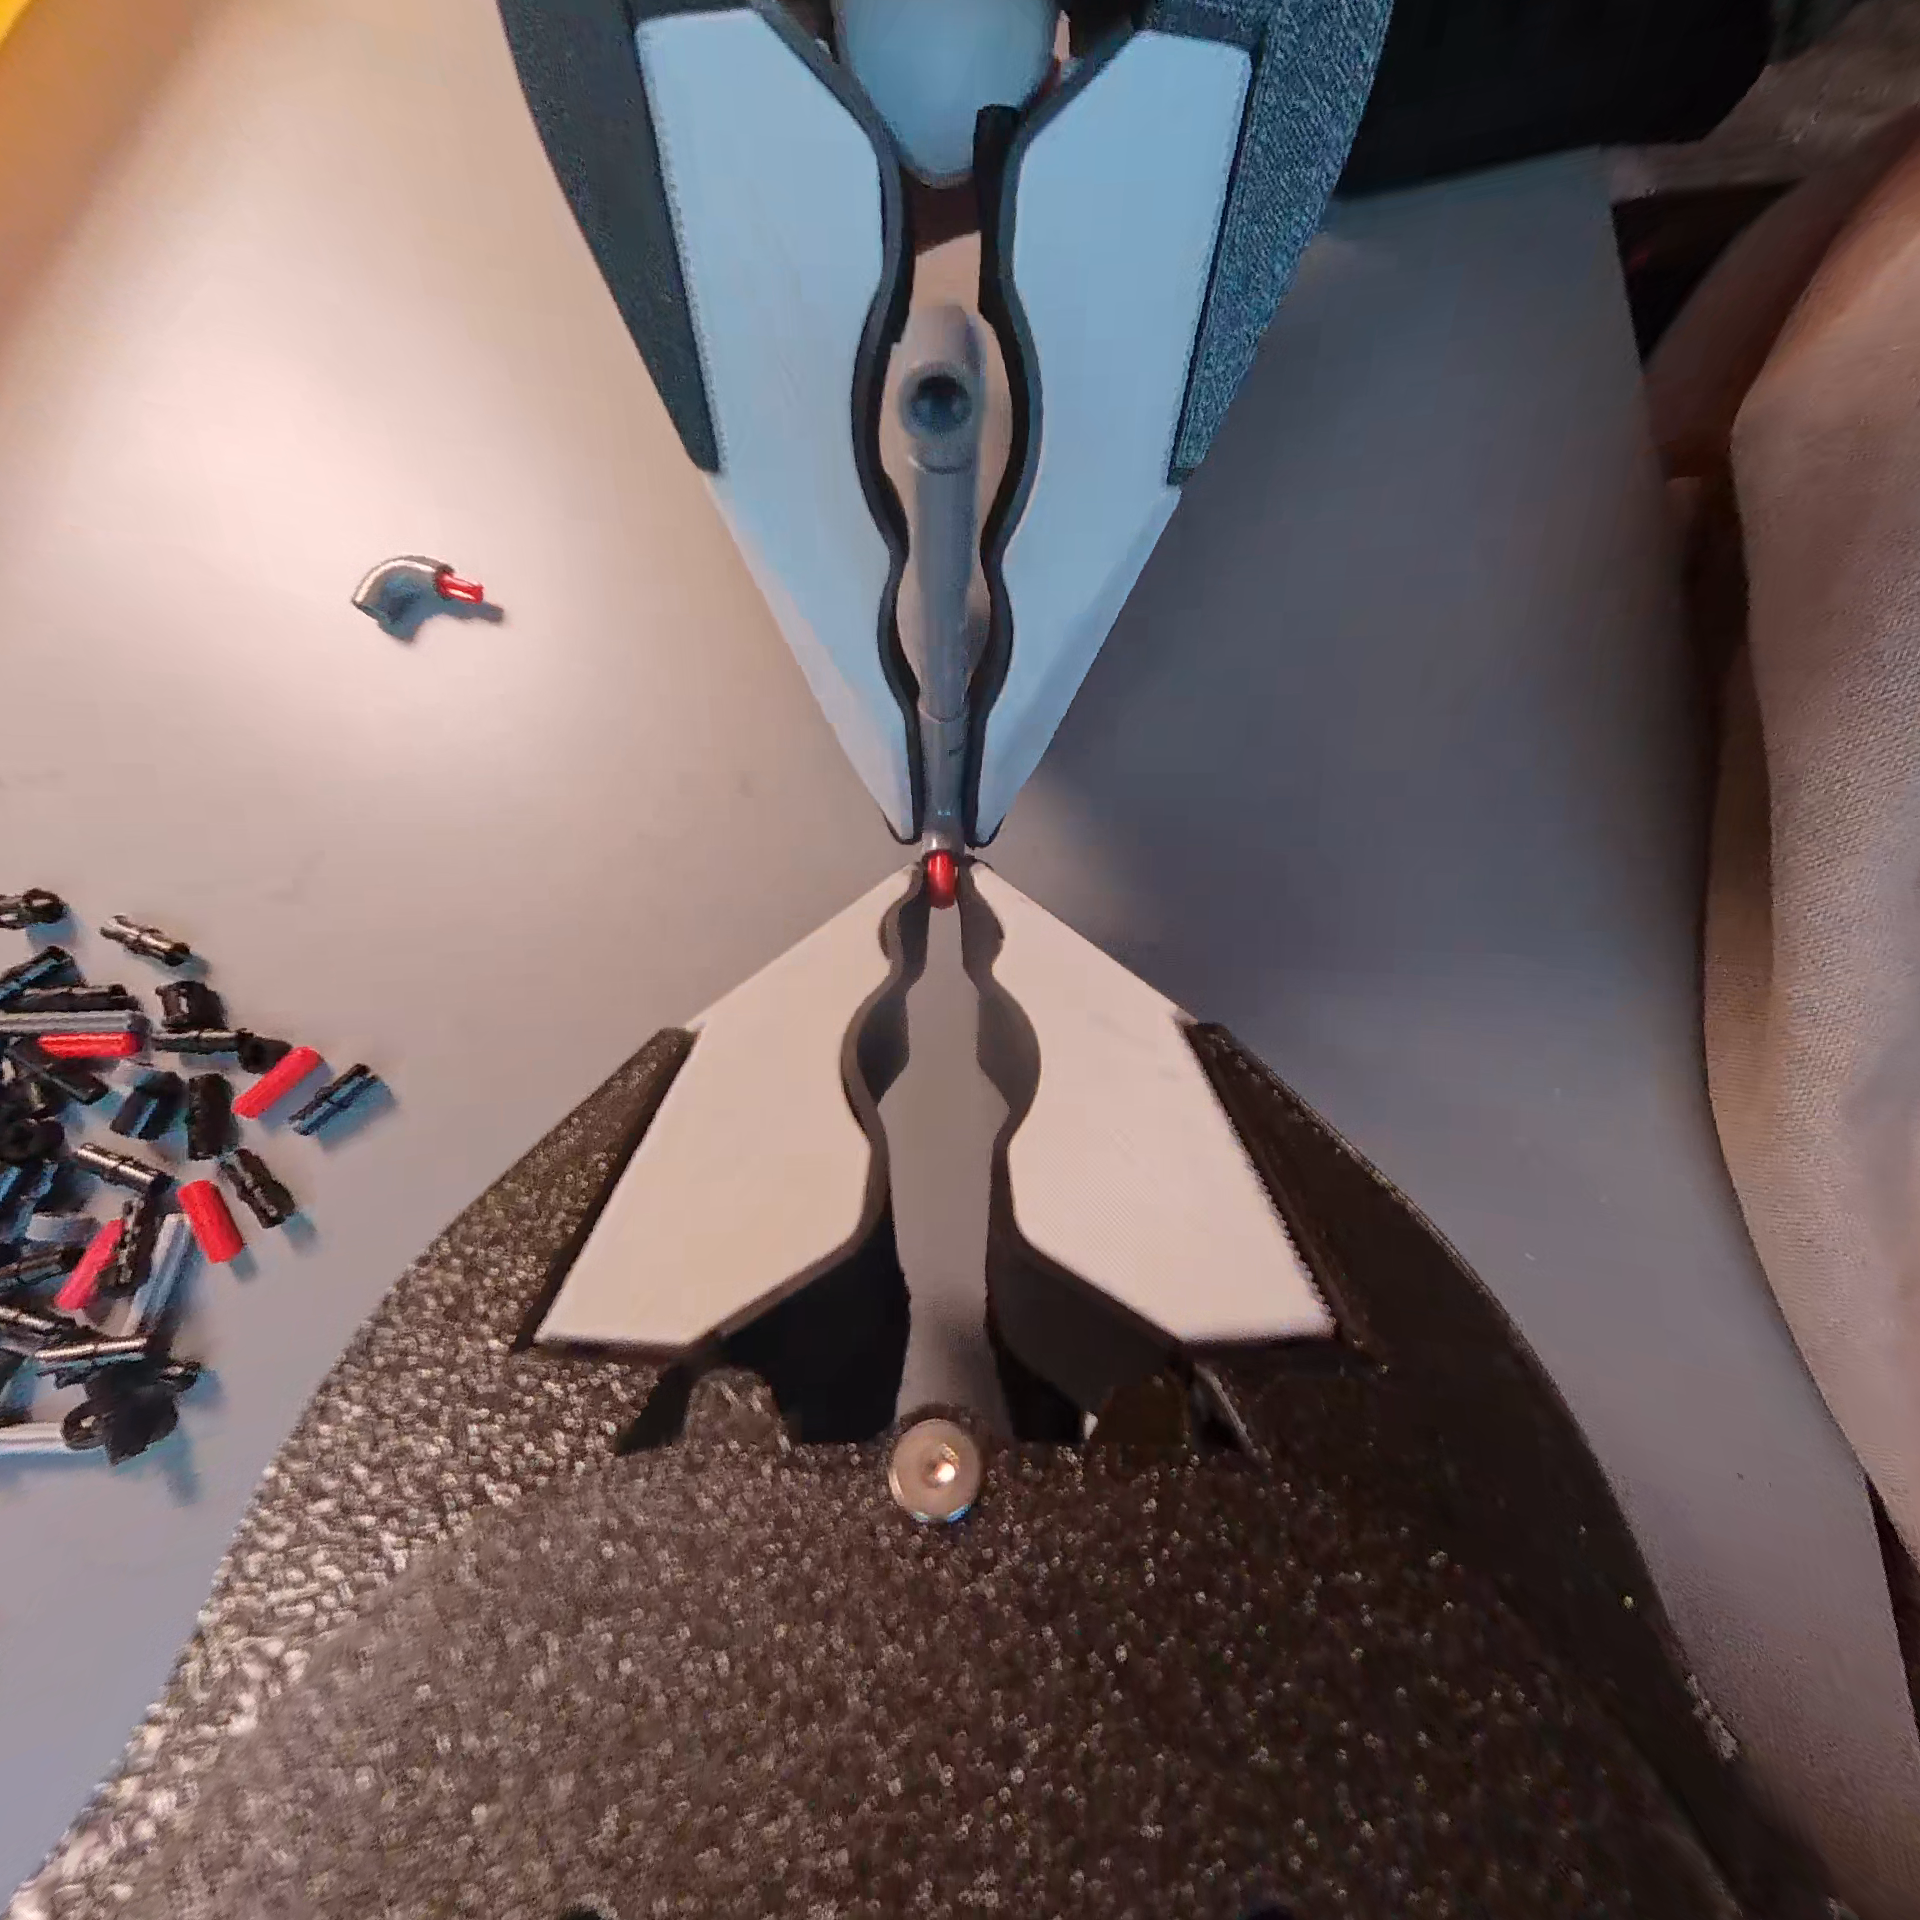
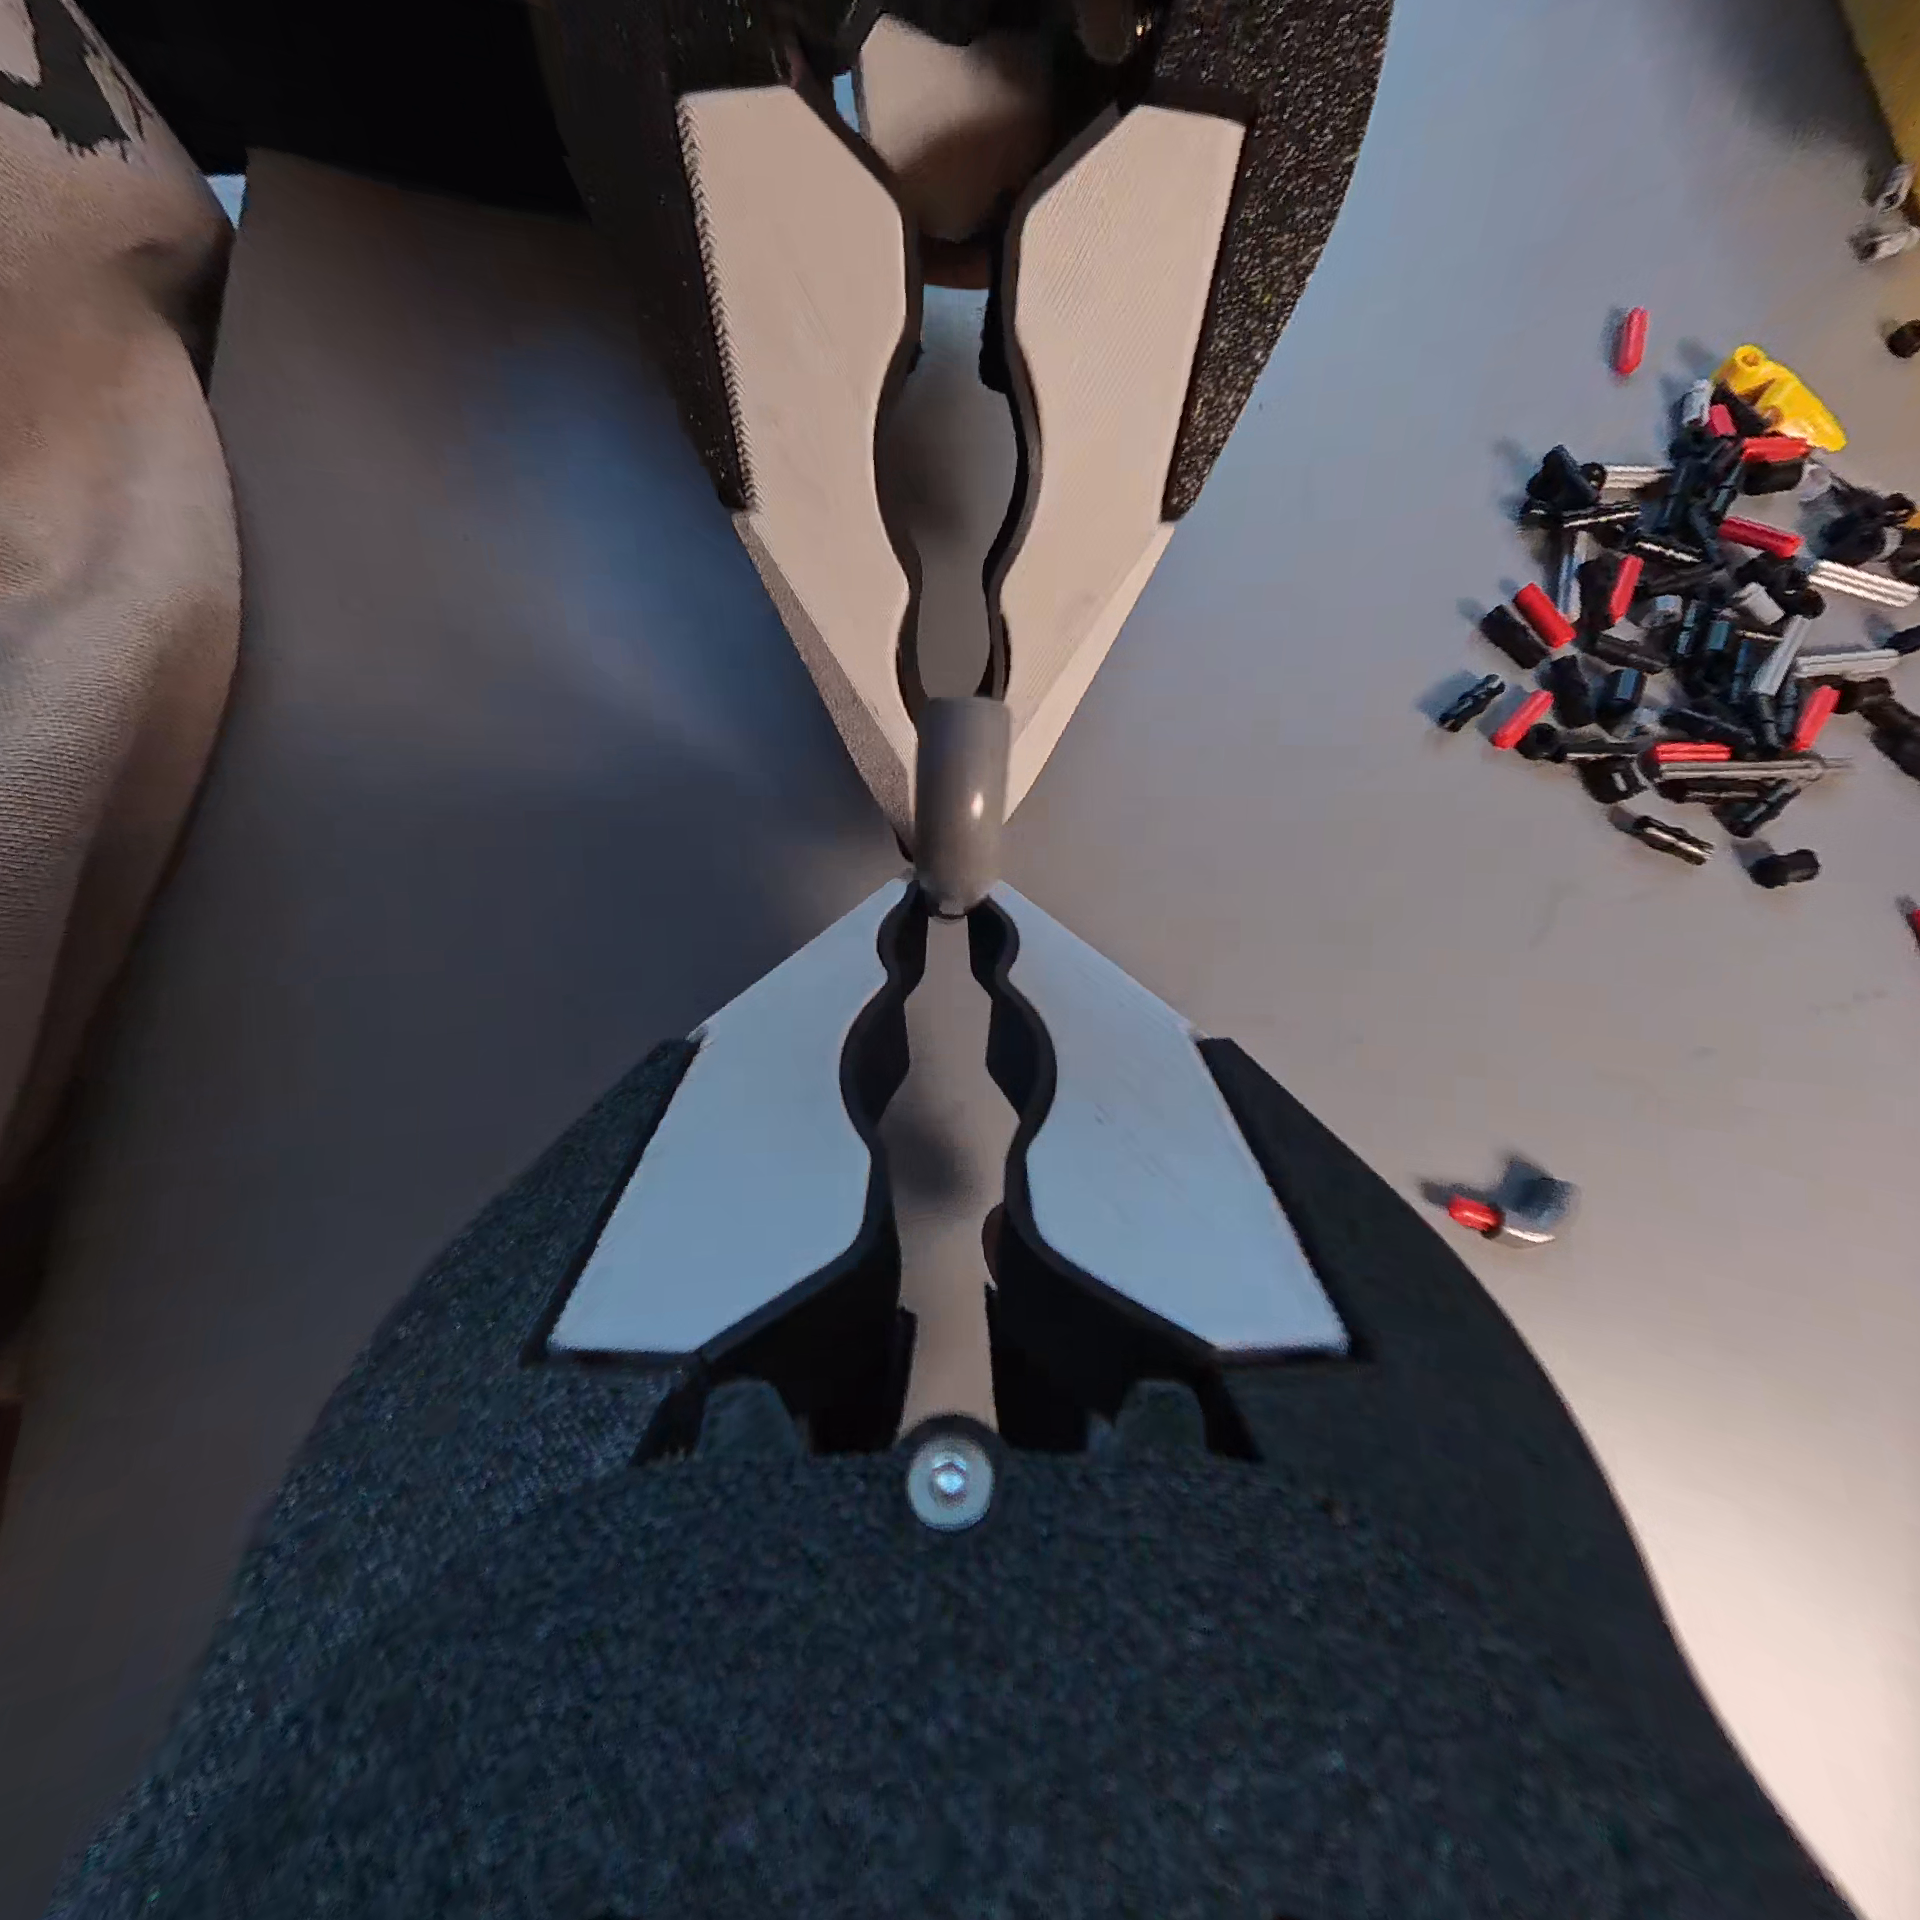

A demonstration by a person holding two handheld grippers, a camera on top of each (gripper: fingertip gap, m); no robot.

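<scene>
Red plastic shows at the tips of the left tongs (image 1: 940,902), which pinch a small red pin (image 1: 940,878). Tip to tip with them, the right tongs (image 2: 943,902) are clamped on a grey curved connector (image 2: 961,805) that meets that pin. To one side on the grey tabletop (image 1: 1351,727) lies a loose grey elbow with a red pin (image 1: 416,594); farther off is a pile of black, red and grey pins (image 1: 114,1164), with a yellow piece (image 2: 1779,395) on the pile's far edge.

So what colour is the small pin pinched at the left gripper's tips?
Red pin, clearest in the left wrist view.
</scene>
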